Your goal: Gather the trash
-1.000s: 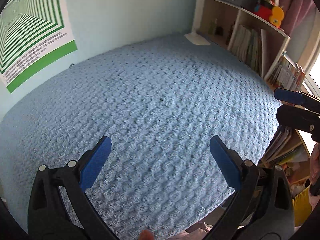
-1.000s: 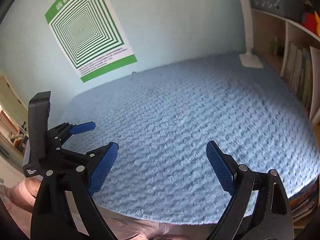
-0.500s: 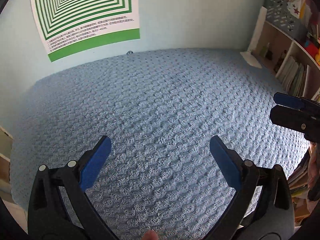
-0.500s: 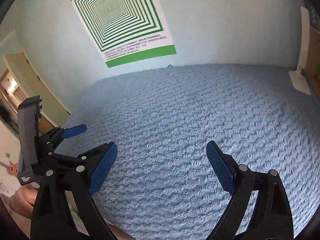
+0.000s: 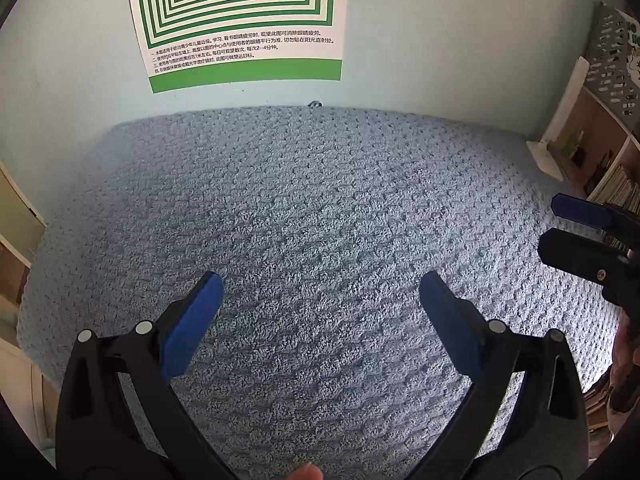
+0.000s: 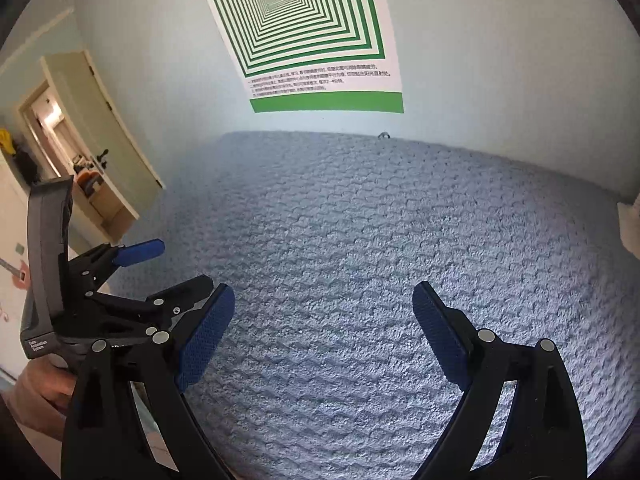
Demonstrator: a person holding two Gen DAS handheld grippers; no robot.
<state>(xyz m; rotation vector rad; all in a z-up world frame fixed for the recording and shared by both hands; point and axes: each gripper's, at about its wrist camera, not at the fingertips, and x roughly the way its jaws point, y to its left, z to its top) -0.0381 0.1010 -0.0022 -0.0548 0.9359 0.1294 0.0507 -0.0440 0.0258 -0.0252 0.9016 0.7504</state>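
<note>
Both wrist cams are looking forward and down along their own jaws, hovering close over the blue bedspread point(image 5: 320, 208) and facing the wall poster point(image 5: 240, 20). They're sharing the bedspread and poster; the left view is also catching the bookshelf point(image 5: 600, 136), the right view the door point(image 6: 100, 128).

Your right gripper point(image 6: 323, 296) hangs wide-jawed and empty over the blue blanket point(image 6: 380, 248); your left gripper point(image 6: 176, 264) sits alongside, seemingly parted too.
</note>
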